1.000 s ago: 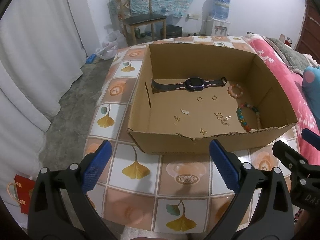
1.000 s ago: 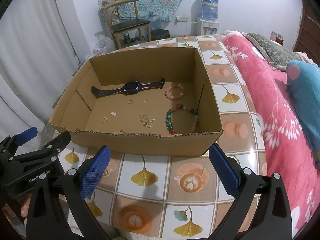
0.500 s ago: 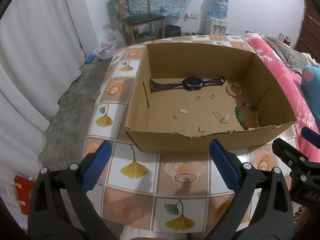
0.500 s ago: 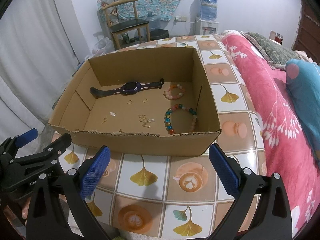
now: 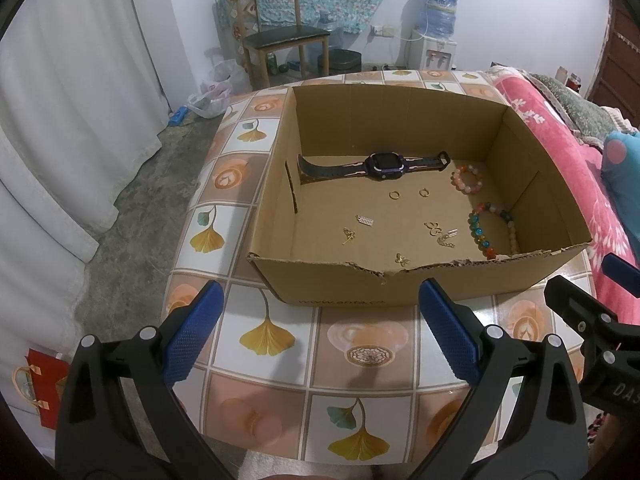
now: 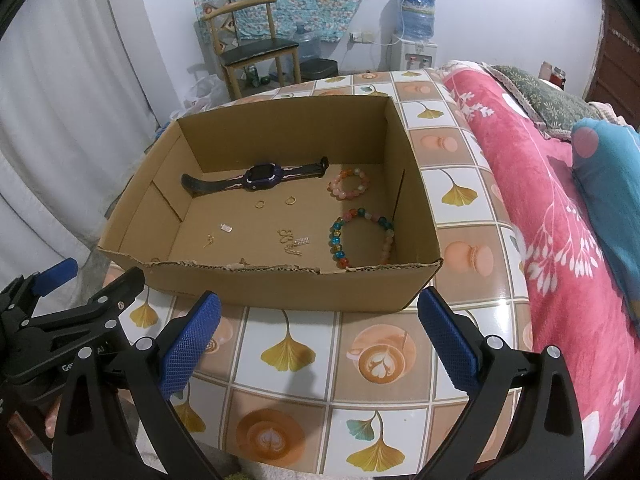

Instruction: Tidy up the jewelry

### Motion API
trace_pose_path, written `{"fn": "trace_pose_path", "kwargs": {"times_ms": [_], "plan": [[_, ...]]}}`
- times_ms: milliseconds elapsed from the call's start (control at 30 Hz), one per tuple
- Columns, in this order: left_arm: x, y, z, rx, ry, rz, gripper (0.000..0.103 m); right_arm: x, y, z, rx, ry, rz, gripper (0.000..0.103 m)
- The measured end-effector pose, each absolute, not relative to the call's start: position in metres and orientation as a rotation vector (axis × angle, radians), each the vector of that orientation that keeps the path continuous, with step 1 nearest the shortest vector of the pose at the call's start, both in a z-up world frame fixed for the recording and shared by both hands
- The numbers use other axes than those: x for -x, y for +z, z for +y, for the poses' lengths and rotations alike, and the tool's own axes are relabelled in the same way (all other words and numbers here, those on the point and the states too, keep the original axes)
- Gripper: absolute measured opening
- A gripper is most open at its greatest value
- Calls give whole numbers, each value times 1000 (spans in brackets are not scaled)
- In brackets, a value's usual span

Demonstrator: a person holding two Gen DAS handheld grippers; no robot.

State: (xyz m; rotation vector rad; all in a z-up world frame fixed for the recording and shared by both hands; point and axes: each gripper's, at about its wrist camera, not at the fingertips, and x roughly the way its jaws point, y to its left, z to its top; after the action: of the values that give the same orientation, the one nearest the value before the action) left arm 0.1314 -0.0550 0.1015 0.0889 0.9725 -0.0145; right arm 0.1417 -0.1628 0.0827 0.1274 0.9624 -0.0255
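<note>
An open cardboard box point(image 5: 336, 282) point(image 6: 288, 286) sits on the tiled table. Inside lie a dark purple watch point(image 5: 385, 165) point(image 6: 262, 176) at the back, a pink bead bracelet point(image 5: 467, 179) point(image 6: 349, 184), a multicoloured bead bracelet point(image 5: 482, 229) point(image 6: 340, 236), two gold rings point(image 5: 395, 195) point(image 6: 260, 204) and several small gold earrings point(image 5: 434, 229) point(image 6: 290, 238). My left gripper point(image 5: 320, 334) hangs open in front of the box's near wall, nothing between its blue pads. My right gripper point(image 6: 318, 336) is likewise open before the box, holding nothing.
The table point(image 5: 360, 354) carries a ginkgo-leaf and coffee tile pattern. A bed with a pink floral blanket point(image 6: 552, 216) runs along the right. A wooden chair point(image 5: 276, 40) and a water dispenser point(image 5: 436, 32) stand by the far wall. White curtains point(image 5: 72, 92) hang at left.
Both grippers have drawn back slightly from the box, so it sits a little farther and higher in each view. Nothing in the box moved; both grippers stayed open.
</note>
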Motion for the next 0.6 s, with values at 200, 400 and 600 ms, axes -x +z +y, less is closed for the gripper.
{"fn": "trace_pose_path", "kwargs": {"times_ms": [200,400,600], "plan": [[-131,102,-56,-88,-15,969,95,-141,84,-163,-127,-27,959,96],[-131,103,-56,-87,-16,968,95,-140,86,-162,-125,-29,955,96],[-131,103,-56,-87,-16,968,95,-140,86,-162,-126,-29,956,96]]}}
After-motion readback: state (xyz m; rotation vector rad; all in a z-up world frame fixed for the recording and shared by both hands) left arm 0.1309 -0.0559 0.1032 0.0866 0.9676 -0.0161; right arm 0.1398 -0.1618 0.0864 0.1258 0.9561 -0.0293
